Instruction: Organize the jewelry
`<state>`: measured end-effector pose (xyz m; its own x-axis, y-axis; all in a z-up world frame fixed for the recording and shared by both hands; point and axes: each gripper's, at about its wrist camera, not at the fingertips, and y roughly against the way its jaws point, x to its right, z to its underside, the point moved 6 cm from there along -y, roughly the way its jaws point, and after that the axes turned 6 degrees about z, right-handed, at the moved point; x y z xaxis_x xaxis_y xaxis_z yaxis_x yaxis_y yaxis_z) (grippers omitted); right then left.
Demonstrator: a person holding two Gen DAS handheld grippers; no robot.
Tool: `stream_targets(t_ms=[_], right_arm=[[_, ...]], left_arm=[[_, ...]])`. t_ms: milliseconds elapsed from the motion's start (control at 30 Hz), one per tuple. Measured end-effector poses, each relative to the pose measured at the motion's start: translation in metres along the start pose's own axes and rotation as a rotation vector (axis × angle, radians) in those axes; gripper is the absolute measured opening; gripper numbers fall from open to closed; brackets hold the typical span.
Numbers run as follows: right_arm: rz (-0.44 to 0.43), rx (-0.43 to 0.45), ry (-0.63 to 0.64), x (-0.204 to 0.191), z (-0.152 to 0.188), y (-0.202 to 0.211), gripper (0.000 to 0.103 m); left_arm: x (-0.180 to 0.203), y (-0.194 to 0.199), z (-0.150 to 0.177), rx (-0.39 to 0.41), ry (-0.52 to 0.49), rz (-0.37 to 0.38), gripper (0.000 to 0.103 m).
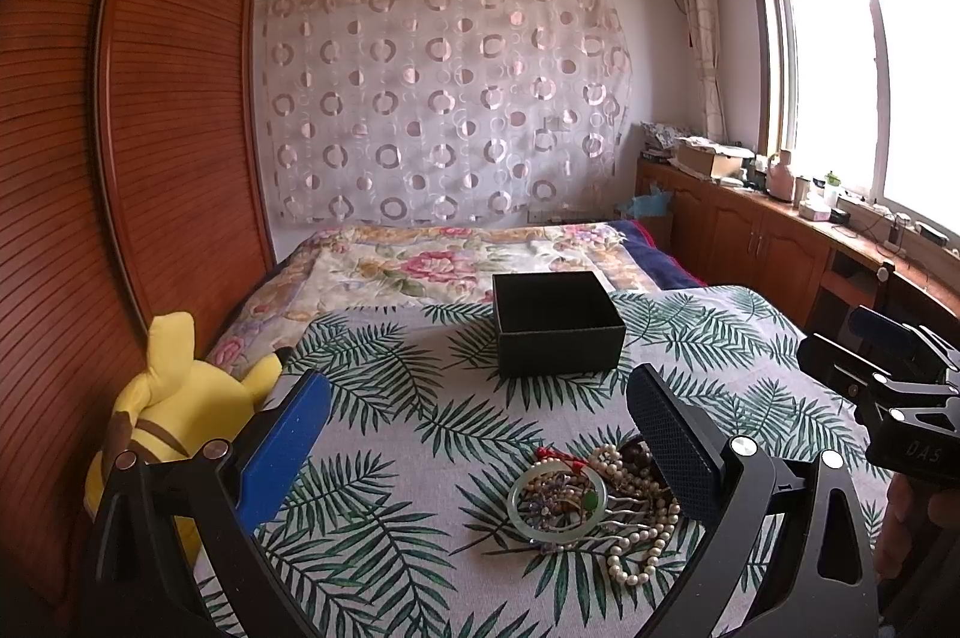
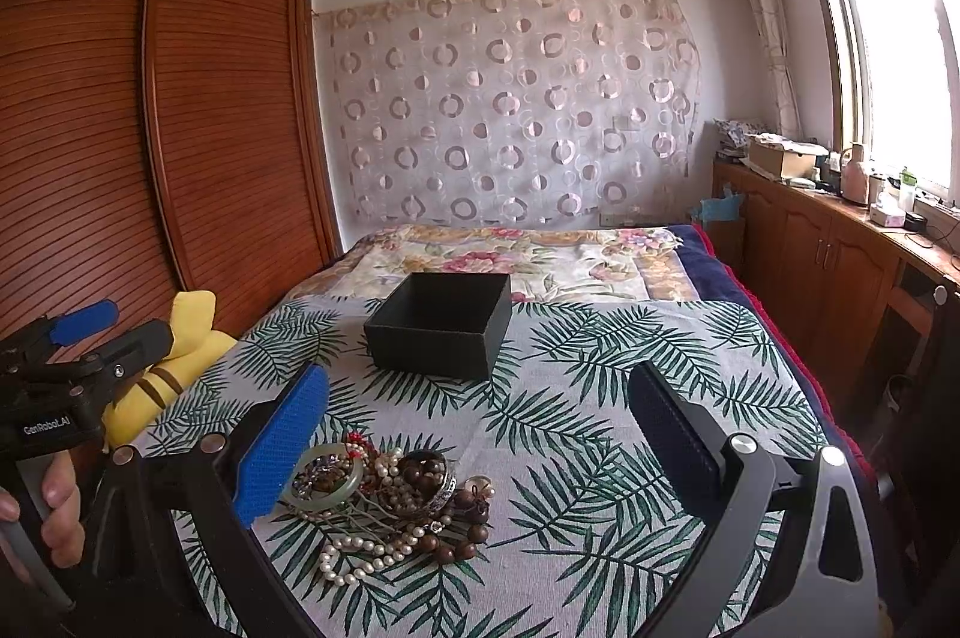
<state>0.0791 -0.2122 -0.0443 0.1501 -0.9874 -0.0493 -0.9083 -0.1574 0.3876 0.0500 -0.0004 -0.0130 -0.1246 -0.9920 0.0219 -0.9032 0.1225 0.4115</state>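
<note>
The tangled jewelry pile (image 1: 591, 500) is left heaped near the empty black box (image 1: 555, 323); left gripper (image 1: 480, 434) and right gripper (image 2: 474, 434) are held wide open, empty, ready for sorting.

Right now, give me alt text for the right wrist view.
The open right gripper hovers over a tangled heap of pearl and wooden bead jewelry on a palm-leaf patterned cloth. An open, empty black square box sits beyond it.

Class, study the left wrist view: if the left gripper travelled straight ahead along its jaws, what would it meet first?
Probably the black box, though depth is unclear. The jewelry pile lies lower, beside its right jaw.
</note>
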Motion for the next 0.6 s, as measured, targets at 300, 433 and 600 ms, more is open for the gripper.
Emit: stream_targets(t_ms=[300,433,600], right_arm=[[0.000,0.000,-0.001,-0.0004,-0.0001,0.0005,0.101],[-0.001,0.000,0.000,0.0005,0.0000,0.0003,0.101],[-0.002,-0.004,-0.001,-0.0047,0.0004,-0.0014,0.101]], left_arm=[[-0.0004,0.0011,-0.0027,0.001,-0.001,0.000,0.096],[-0.0005,0.0011,-0.0011,0.002,0.000,0.000,0.096],[0.0001,0.0021,-0.0006,0.000,0.000,0.001,0.096]])
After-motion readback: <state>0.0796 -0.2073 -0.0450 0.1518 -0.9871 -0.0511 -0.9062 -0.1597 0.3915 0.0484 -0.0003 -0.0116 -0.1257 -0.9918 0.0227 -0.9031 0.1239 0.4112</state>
